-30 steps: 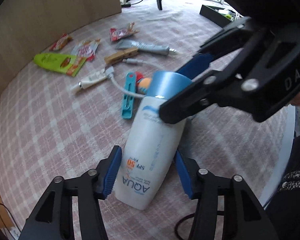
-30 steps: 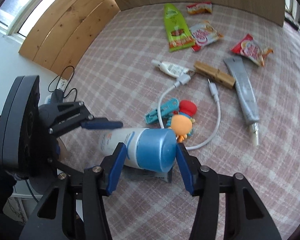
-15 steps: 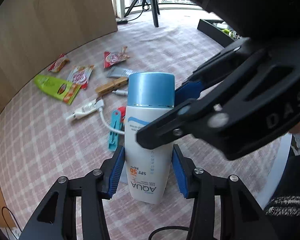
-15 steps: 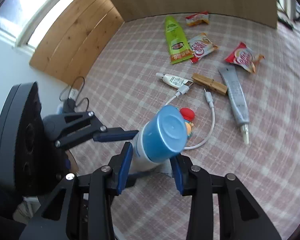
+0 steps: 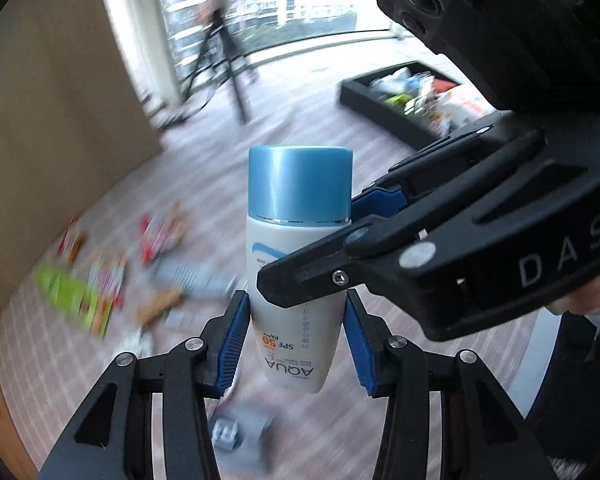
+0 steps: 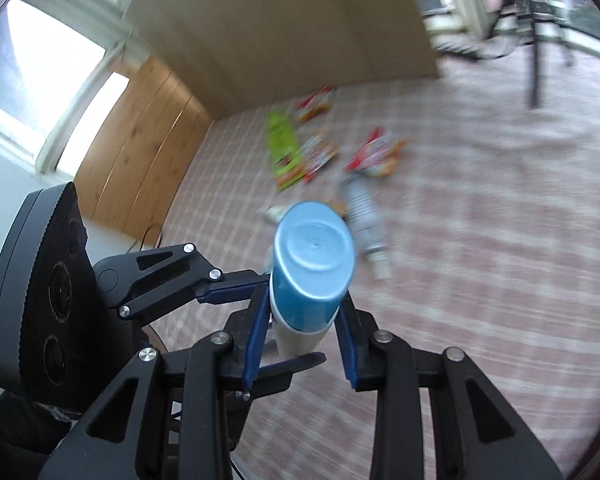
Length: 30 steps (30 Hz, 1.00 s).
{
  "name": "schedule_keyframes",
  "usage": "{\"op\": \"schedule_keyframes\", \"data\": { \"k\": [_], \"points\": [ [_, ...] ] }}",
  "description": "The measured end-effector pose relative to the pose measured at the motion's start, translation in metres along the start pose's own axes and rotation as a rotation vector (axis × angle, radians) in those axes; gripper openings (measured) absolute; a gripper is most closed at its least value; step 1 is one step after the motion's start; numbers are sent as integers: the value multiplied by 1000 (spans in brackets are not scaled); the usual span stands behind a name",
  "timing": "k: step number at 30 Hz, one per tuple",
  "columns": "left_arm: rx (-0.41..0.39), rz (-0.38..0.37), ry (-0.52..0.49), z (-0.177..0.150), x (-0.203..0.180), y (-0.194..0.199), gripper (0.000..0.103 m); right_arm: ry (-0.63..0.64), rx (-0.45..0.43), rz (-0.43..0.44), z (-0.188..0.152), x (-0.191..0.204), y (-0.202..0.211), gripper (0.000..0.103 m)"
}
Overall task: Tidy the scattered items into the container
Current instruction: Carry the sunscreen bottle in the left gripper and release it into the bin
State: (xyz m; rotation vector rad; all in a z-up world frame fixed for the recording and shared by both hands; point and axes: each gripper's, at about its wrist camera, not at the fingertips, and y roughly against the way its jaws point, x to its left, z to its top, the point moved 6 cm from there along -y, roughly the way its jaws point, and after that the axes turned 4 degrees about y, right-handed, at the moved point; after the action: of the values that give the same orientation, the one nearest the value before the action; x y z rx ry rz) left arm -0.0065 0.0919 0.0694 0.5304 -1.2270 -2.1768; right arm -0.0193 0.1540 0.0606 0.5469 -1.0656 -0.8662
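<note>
The bottle (image 5: 298,264) is standing upright off the checked cloth (image 5: 308,160), sitting between the fingers of the left gripper (image 5: 296,344) low down and the right gripper (image 6: 300,336) higher up, just under its cap (image 5: 300,182). Snack packets (image 6: 300,148) are lying scattered on the cloth behind it, the container (image 5: 404,100) is sitting far off to the right, and a tripod (image 5: 224,60) is standing beyond by the window.

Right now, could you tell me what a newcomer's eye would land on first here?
The white sunscreen bottle with a blue cap dominates mid-frame, lifted above the pink checked cloth, clamped by both the left tool and right tool. Far right sits a black tray of collected items.
</note>
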Motion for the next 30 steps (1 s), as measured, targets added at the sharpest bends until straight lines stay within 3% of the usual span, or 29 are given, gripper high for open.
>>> {"op": "schedule_keyframes", "data": {
  "k": [9,13,20,22,25,30],
  "points": [
    [-71,-130,-214,119,-132,-32,45,-185,-195,-136,-12,-117,148,31],
    [-67,-228,-281,167,-203,-50,45,-270,-252,-214,-31,-170,216,31],
    [-13,-353,-344,202,-296,-79,45,-387,-256,-339,-79,-236,296,31],
    [24,-337,-338,203,-310,-87,46,-411,-235,-416,-89,-251,307,33],
    [55,-294,-323,202,-313,-98,59,-437,-213,-583,-100,-271,323,47],
    [54,-244,-268,198,-287,-97,59,-474,-255,-602,-110,-282,337,47]
  ]
}}
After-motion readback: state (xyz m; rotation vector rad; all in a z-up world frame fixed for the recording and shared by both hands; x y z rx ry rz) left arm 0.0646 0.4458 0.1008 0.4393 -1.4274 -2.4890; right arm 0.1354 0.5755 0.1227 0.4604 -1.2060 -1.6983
